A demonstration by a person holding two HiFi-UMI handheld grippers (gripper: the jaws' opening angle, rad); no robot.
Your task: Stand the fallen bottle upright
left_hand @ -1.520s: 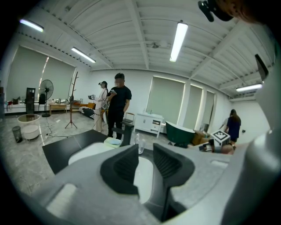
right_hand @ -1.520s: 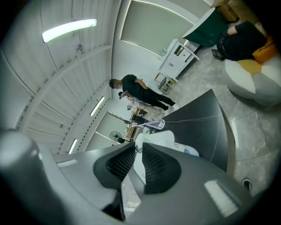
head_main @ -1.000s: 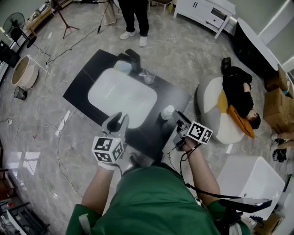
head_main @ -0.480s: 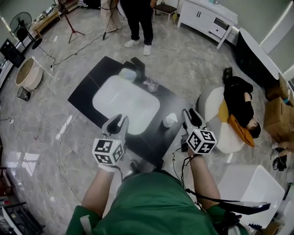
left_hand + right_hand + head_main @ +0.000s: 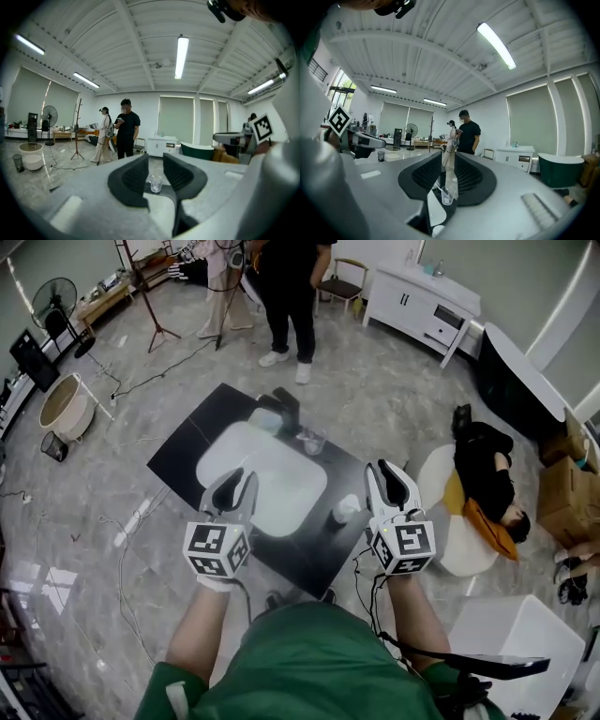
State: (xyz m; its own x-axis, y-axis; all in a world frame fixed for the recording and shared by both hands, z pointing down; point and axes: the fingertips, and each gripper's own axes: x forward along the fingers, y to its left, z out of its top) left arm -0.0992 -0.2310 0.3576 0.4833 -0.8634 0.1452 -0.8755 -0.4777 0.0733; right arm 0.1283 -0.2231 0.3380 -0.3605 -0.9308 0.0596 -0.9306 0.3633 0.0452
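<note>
The bottle (image 5: 343,510), dark-bodied with a white cap, stands upright on the low black table (image 5: 183,451), just right of the white tray (image 5: 239,460). Both grippers hang high above the table's near edge and point about level. My left gripper (image 5: 234,482) (image 5: 155,165) is open, with nothing between its jaws. My right gripper (image 5: 391,476) (image 5: 449,161) is beside and above the bottle, apart from it. Its jaws have just been closing, and an empty narrow gap still shows between them. A clear glass (image 5: 312,440) (image 5: 155,183) (image 5: 446,196) stands at the tray's far side.
A dark object (image 5: 284,404) and a pale one (image 5: 265,419) sit at the table's far edge. Two people (image 5: 286,296) stand beyond it. Another person (image 5: 487,460) lies on a beanbag to the right. A white box (image 5: 525,638) is at the near right, and cables cross the floor to the left.
Both grippers rose away from the table. The right one rolled from lying sideways beside the bottle to level and drew back from it. The bottle stays upright.
</note>
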